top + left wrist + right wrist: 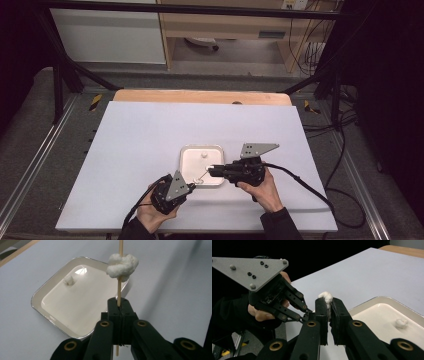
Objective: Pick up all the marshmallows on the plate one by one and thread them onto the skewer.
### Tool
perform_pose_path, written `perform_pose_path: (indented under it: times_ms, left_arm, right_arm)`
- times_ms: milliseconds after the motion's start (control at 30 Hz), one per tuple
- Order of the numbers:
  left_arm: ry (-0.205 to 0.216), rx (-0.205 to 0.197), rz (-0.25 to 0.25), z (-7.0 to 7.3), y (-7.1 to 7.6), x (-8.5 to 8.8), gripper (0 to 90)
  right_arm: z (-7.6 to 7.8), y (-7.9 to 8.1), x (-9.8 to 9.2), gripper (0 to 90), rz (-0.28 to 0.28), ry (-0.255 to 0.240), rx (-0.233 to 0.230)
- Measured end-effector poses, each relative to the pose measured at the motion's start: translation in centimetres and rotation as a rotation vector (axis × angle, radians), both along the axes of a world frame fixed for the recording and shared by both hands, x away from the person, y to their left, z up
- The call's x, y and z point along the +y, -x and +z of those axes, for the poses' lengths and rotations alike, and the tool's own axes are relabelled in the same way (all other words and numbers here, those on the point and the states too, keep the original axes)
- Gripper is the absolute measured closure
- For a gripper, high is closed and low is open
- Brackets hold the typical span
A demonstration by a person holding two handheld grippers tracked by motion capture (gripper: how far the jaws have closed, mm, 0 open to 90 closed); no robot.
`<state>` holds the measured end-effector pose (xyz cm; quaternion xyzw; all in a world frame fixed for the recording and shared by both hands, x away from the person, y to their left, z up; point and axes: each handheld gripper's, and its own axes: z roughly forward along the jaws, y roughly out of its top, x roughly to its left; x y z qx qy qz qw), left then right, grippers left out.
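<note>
While left fingers (119, 311) clamp the skewer (120, 277) pointing away, right fingers (329, 315) pinch its marshmallow (326, 298).

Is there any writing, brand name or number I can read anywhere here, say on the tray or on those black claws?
None can be read. The white tray, the skewer and both grippers, left and right, carry no print. A small label on the wooden furniture behind the table is too blurred to read.

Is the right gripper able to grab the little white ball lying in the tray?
Probably not yet: the right gripper is shut on a marshmallow already. The ball lies uncovered in the tray nearby, so after letting go, likely yes.
</note>
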<state>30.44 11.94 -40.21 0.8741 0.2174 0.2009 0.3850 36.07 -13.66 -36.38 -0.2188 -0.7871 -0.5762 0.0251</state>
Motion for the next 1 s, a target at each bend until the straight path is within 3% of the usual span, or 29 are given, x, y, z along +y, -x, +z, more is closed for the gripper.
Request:
perform_pose_path:
  times_ms: [1000]
  left_arm:
    - [0.026,0.017,-0.021,0.12,0.07,-0.16,89.4]
  right_arm:
    - [-0.43,0.04,0.19,85.1,0.017,-0.014,0.019]
